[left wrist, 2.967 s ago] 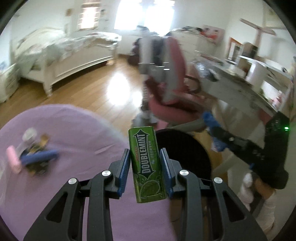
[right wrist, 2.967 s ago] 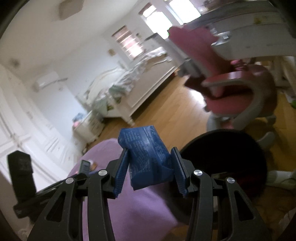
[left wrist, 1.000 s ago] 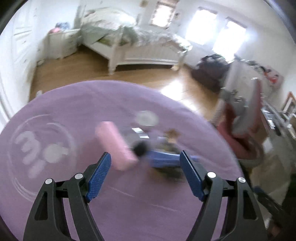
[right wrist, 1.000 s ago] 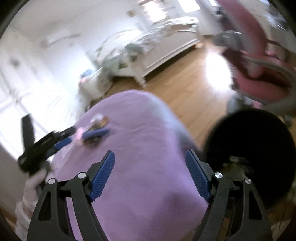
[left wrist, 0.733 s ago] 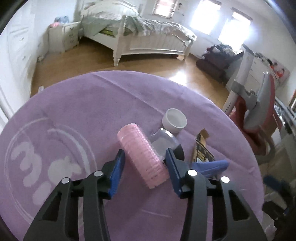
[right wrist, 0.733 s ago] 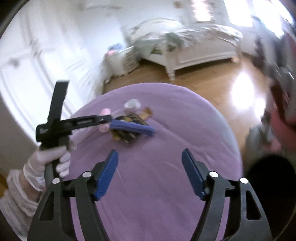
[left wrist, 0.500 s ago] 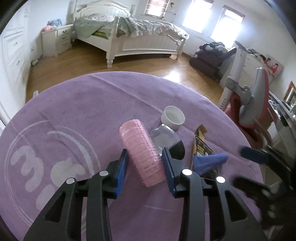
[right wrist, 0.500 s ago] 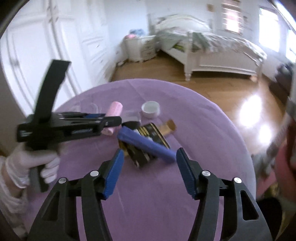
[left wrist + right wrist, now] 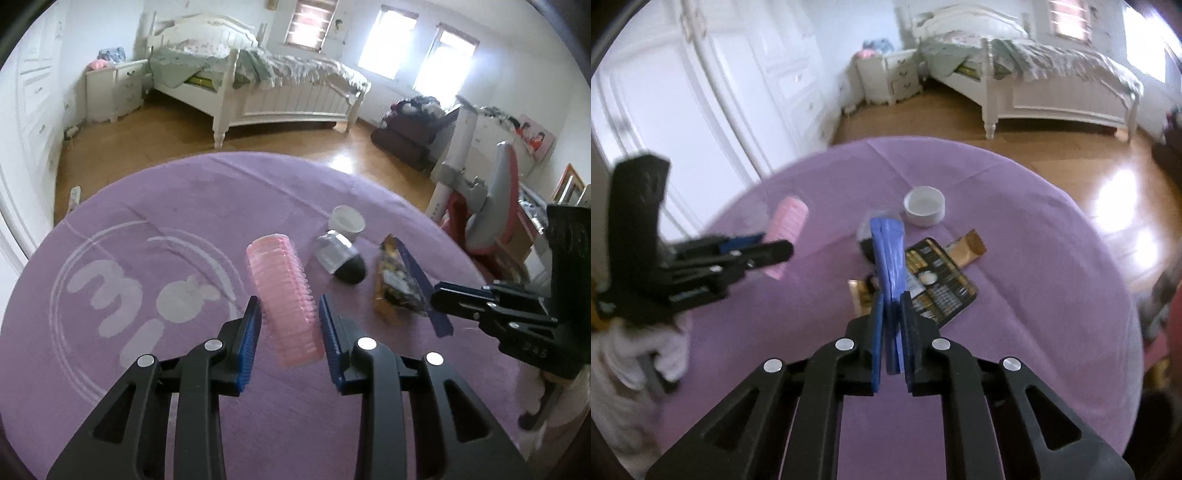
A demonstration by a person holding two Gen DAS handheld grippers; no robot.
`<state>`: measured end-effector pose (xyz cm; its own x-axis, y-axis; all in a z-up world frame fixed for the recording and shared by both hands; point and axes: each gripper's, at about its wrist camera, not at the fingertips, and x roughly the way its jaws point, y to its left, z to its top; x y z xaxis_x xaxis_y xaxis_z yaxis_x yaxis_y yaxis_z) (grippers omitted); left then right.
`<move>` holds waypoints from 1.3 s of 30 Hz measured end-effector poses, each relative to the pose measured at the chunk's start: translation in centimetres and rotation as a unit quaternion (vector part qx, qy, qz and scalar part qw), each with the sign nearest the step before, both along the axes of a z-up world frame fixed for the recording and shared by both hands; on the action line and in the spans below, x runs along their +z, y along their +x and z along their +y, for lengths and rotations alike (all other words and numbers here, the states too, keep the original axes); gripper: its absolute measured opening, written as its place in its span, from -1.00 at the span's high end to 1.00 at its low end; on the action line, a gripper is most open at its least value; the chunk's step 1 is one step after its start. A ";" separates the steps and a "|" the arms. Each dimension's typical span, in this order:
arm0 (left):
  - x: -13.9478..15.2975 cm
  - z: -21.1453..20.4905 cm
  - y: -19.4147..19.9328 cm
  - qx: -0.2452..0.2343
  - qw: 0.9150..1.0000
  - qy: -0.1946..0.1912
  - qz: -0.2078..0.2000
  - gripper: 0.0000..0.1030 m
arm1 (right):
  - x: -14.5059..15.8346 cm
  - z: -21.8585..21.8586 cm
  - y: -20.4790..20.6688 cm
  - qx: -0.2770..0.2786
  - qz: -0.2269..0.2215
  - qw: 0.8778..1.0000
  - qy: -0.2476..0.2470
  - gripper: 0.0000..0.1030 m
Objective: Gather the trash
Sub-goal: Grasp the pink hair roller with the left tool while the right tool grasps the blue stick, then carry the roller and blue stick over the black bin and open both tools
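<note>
Only a large white "mi" [image 9: 110, 295] reads clearly, on the purple rug [image 9: 221, 192].

A ribbed pink roller [image 9: 286, 299], flattened blue wrapper [image 9: 888, 258] and black-gold packet [image 9: 938, 284] clustered on purple cloth.

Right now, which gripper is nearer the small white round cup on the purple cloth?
Right. The right gripper, closing on the flat blue wrapper, is just short of the white cup. The left gripper, closing on the pink ribbed roller, is off to the cup's side.
</note>
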<state>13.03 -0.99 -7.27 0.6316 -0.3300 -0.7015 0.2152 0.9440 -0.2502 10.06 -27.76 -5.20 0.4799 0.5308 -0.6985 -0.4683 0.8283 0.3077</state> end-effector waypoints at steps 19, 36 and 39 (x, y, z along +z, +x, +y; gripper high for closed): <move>4.7 -10.0 -4.7 -0.074 0.996 -0.022 -0.054 0.39 | 2.0 -8.8 -7.7 -0.093 0.004 0.992 0.089 0.52; 4.8 -6.9 -6.5 -0.029 0.999 -0.005 -0.043 0.38 | -0.1 -6.4 -7.2 -0.086 -0.002 0.993 0.076 0.81; 4.8 -9.6 -6.6 -0.063 0.997 -0.014 -0.043 0.38 | 1.7 -11.9 -9.6 -0.147 -0.026 0.979 0.137 0.81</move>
